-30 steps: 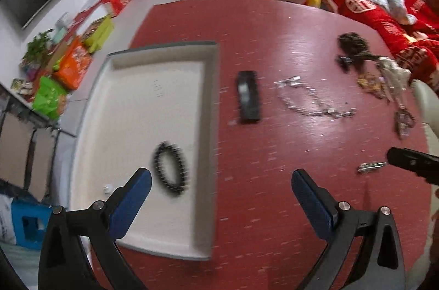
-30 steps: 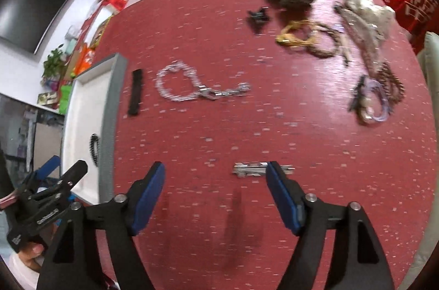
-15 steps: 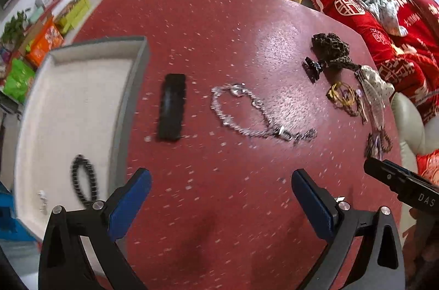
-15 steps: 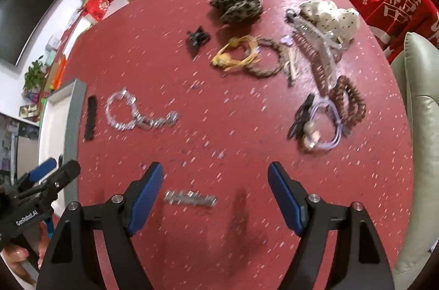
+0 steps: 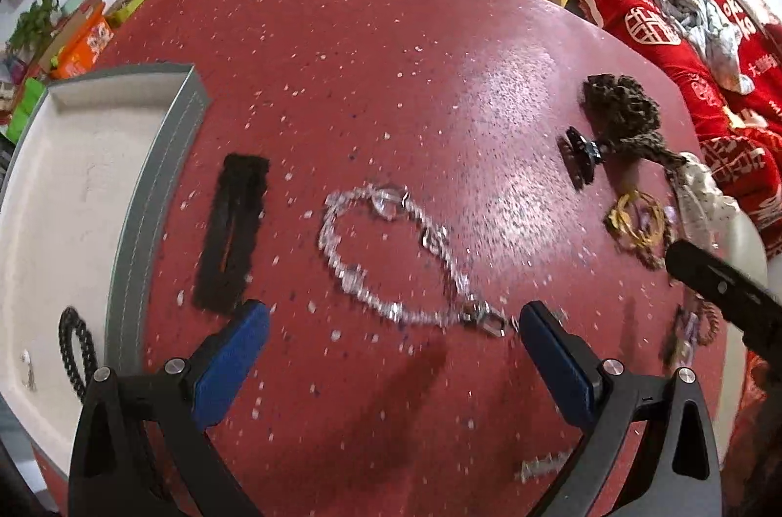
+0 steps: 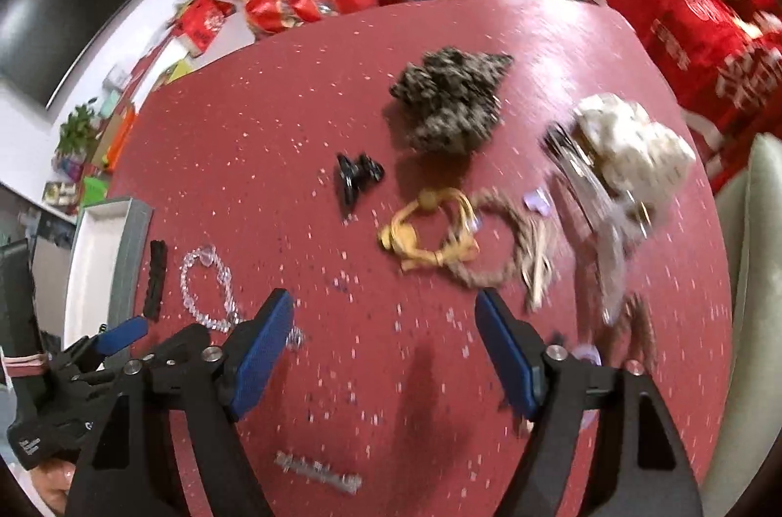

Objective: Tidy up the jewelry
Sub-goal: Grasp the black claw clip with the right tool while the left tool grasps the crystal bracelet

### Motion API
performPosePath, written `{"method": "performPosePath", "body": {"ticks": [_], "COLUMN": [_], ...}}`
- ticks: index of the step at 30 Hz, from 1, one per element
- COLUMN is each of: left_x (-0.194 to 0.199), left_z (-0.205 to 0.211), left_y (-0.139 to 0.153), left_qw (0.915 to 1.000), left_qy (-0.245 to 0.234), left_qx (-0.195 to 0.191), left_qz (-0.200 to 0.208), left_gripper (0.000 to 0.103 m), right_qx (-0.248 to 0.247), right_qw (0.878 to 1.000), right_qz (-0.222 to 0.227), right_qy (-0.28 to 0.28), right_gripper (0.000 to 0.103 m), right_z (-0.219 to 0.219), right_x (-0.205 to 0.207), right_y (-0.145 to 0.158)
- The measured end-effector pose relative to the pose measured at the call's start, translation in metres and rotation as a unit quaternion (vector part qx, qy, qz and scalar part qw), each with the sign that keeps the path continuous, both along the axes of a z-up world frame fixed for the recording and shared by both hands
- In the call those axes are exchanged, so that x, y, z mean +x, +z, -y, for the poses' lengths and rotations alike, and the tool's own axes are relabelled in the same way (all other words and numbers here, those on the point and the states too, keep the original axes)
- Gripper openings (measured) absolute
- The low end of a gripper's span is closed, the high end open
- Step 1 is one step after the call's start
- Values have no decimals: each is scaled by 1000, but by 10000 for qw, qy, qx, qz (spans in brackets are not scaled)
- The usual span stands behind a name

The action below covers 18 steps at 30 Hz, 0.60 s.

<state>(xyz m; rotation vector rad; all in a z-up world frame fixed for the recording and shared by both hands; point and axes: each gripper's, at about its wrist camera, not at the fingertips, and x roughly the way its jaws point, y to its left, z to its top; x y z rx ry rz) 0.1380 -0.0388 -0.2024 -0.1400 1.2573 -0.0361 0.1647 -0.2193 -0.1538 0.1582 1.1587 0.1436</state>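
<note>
Jewelry lies spread on the red table (image 5: 391,43). Left gripper (image 5: 391,343) hovers with its fingers wide apart and holding nothing, just above the crystal bracelet (image 5: 391,253). A black hair clip (image 5: 232,231) lies between the bracelet and the white tray (image 5: 156,155), where a black bead bracelet (image 5: 73,353) rests. Right gripper (image 6: 386,343) is also wide open and empty, near the yellow hair tie (image 6: 430,236). A silver clip (image 6: 320,475) lies beneath it.

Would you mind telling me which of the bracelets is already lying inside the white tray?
The black beaded bracelet lies inside the tray, near its grey rim. The clear crystal bracelet lies out on the red table.
</note>
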Motion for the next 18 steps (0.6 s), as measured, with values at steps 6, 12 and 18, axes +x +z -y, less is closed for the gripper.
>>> {"method": "performPosePath", "body": {"ticks": [6,12,18], "left_x": [14,29,32], "left_z": [8,12,11], "left_y": [-9,-17,-25], "left_qw": [9992,9978,9976], "left_qy": [19,77,129], "left_qx": [353,603,627], "left_qz": [193,257,258], "left_gripper": [102,102,102], "right_qx": [-12,77,-88], "right_qw": [9998,9995,9994], "right_qz": [-40,-95,-175], "right_qy": [183,300,292], "right_gripper": [67,67,67], "right_z": [-5,-18,-32], "right_x": [28,58,77], "right_y": [-11,-22,-39]}}
